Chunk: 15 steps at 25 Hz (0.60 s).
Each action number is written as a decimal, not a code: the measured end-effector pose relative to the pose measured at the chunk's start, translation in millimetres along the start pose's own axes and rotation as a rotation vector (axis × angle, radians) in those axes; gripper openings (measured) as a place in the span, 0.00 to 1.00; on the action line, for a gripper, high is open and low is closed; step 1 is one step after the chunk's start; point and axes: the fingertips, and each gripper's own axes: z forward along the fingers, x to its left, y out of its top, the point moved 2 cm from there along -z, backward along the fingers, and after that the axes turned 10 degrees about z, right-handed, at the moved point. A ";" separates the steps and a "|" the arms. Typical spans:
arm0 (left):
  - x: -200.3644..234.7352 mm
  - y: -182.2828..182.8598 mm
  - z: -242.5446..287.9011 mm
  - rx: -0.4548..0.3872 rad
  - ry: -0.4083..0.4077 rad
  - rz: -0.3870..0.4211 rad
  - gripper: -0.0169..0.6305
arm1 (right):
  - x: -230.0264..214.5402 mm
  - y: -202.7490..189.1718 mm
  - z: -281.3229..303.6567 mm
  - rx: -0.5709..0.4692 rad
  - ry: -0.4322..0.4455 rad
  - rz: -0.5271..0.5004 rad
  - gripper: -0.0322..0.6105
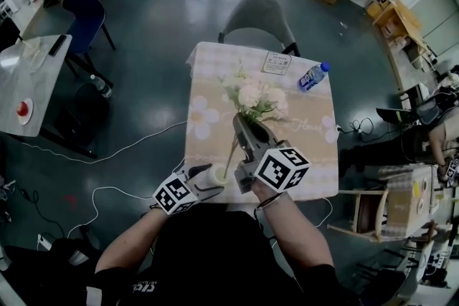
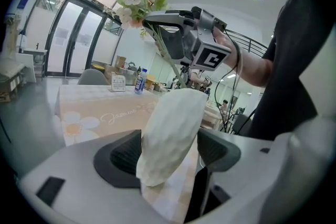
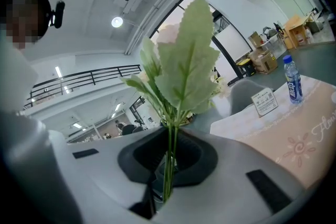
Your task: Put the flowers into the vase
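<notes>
Left gripper (image 1: 204, 181) (image 2: 170, 152): jaws are clamping the white vase (image 1: 215, 173) (image 2: 173, 134) at the table's (image 1: 315, 175) near edge, 6 o'clock.
Right gripper (image 1: 242, 125) (image 3: 168, 157): jaws are pinching nearly together on the flowers' (image 1: 254, 95) (image 3: 184, 65) green stems, with the blooms hanging over the table's middle.
Stems: lower ends are slanting toward 7 o'clock to the vase mouth; whether they are inside, I cannot tell.
In the way: the right gripper's body is covering the mid-stems.
Cloth writing: "Jasmine" is showing.
Bottle (image 1: 313, 76): standing at 1 o'clock; label unreadable.
Card (image 1: 277, 62): sitting at 12 o'clock; print too small.
Grey chair (image 1: 257, 21): waiting beyond, 12 o'clock.
</notes>
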 end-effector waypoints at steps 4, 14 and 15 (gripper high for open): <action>-1.1 0.0 -1.1 -0.001 -0.002 -0.001 0.55 | 2.5 -4.3 1.6 0.002 0.007 -0.006 0.12; 0.3 -2.5 -1.3 -0.001 -0.006 -0.006 0.55 | 4.9 -16.8 1.3 0.009 0.023 -0.027 0.12; -0.2 -3.2 -1.1 0.001 -0.007 -0.005 0.55 | 4.8 -18.0 0.6 0.009 0.024 -0.027 0.12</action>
